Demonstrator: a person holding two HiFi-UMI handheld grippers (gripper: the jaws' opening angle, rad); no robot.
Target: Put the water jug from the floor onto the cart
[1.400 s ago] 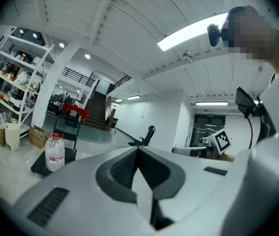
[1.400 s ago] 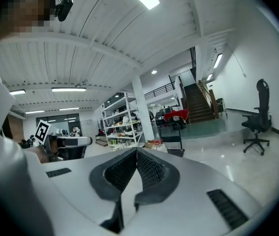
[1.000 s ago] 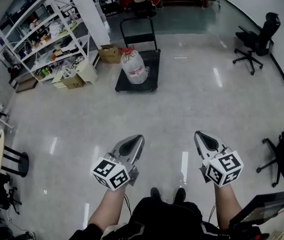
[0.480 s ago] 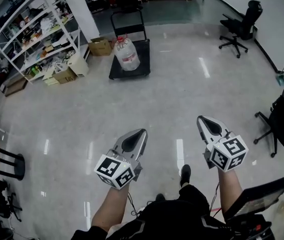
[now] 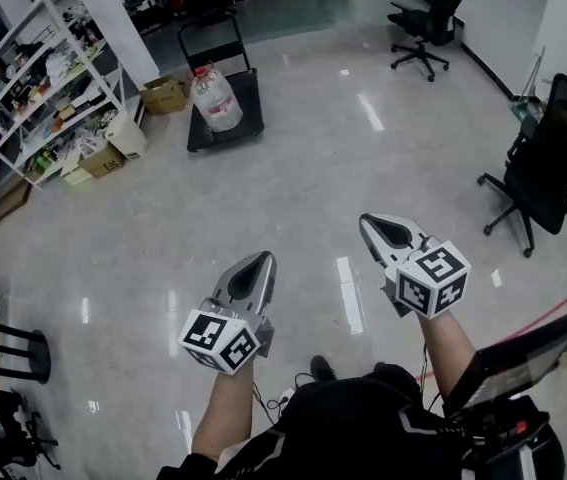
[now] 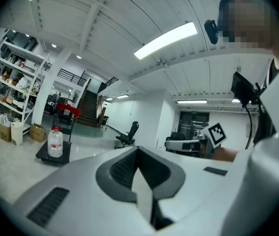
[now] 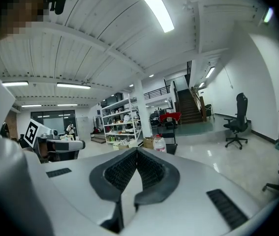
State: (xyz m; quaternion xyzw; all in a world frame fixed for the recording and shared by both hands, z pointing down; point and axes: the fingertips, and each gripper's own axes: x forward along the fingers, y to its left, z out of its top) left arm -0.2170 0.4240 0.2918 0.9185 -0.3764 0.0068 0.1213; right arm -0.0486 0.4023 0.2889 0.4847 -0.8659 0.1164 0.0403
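A clear water jug (image 5: 215, 96) with a red cap stands upright on a flat black cart (image 5: 246, 123) far across the floor. It shows small in the left gripper view as the jug (image 6: 55, 141) on the cart (image 6: 50, 157), and as the jug (image 7: 159, 143) in the right gripper view. My left gripper (image 5: 259, 263) and right gripper (image 5: 373, 226) are held out level near my body, both shut and with nothing in them, far from the cart. Each gripper view shows its jaws pressed together.
White shelving (image 5: 33, 78) with boxes (image 5: 163, 94) lines the far left. Black office chairs stand at the far right (image 5: 428, 23) and near right (image 5: 548, 158). A round table edge and stool (image 5: 8, 343) sit at the left. A staircase (image 7: 191, 107) rises beyond the cart.
The cart and jug have shrunk and shifted up and left in the head view as I move backward away from them. Both grippers stay shut and level.
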